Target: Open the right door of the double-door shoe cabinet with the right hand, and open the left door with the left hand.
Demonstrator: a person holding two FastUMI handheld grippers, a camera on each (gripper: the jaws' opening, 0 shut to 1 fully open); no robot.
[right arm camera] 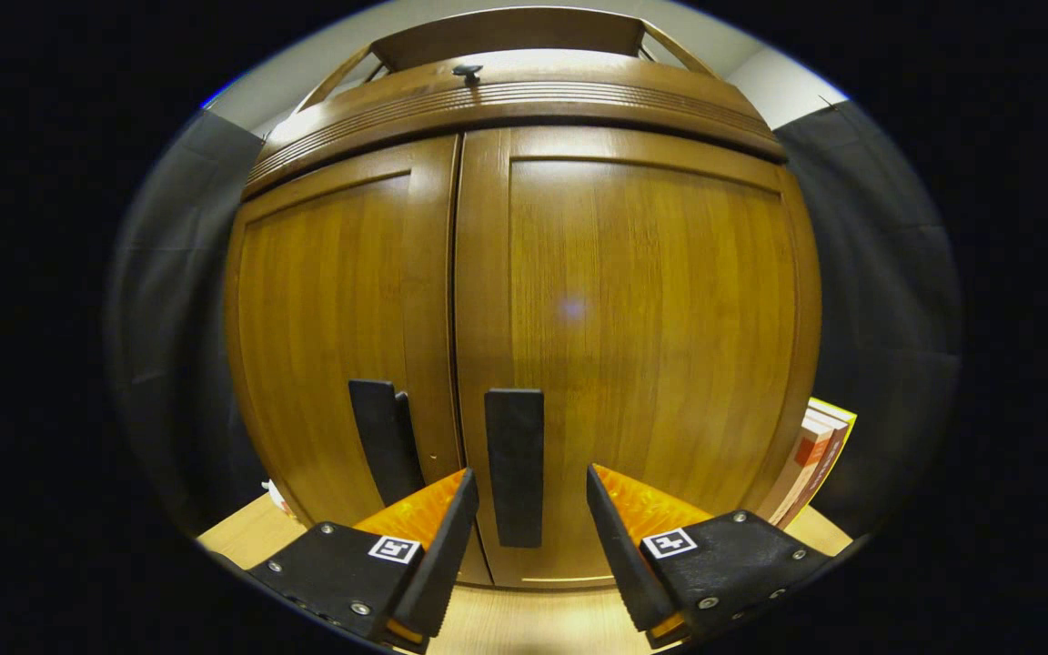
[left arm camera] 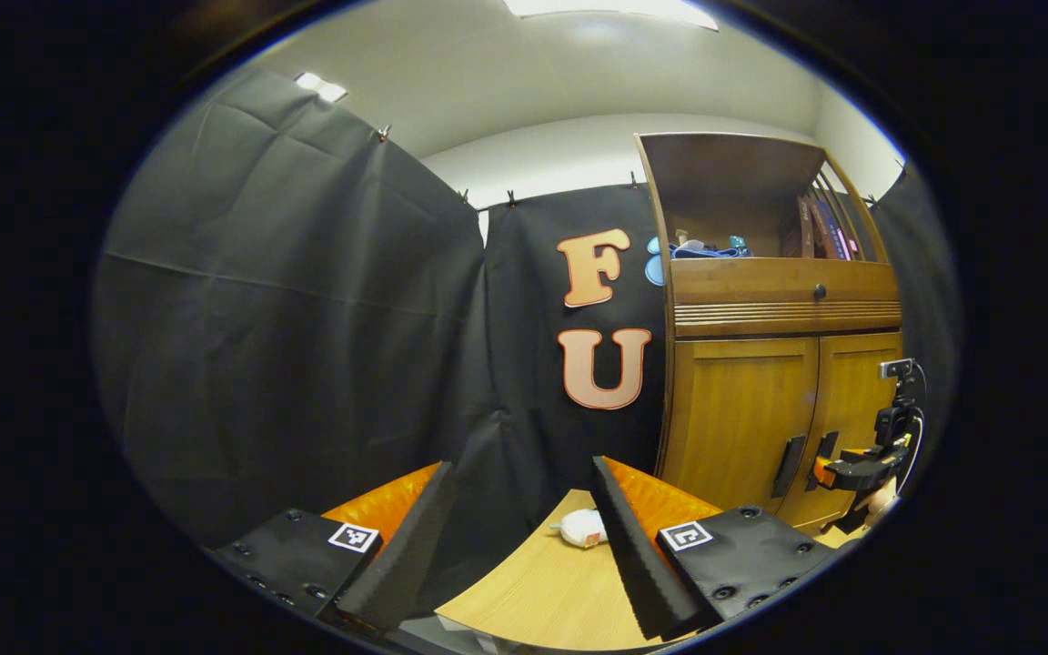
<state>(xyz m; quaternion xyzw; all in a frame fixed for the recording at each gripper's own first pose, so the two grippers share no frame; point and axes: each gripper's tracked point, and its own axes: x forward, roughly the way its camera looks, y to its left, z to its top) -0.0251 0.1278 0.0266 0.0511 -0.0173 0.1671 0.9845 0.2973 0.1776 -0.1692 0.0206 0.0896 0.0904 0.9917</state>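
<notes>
Left gripper view: the left gripper [left arm camera: 519, 537] hovers over the wooden worktop [left arm camera: 533, 591] with its fingers spread wide and nothing between them. A small white object [left arm camera: 581, 528] lies on the worktop between the fingertips, left of the shoe cabinet [left arm camera: 783, 300]. The cabinet stands on the worktop against the booth wall; both doors are closed, and its open upper shelf [left arm camera: 724, 250] carries small items and upright books [left arm camera: 820, 229]. At the cabinet's right door, the right gripper [left arm camera: 838, 470] reaches toward the handle.

Right gripper view: the cabinet fills the frame from close range. The left door [right arm camera: 333, 318] and its dark vertical handle [right arm camera: 383, 441] sit left of the centre seam; the right door [right arm camera: 642, 309] lies right of it. The right gripper [right arm camera: 531, 537] has its fingers spread on either side of the right door's handle [right arm camera: 515, 464], without pinching it. A stack of books [right arm camera: 811, 459] leans beside the cabinet's right edge.
</notes>
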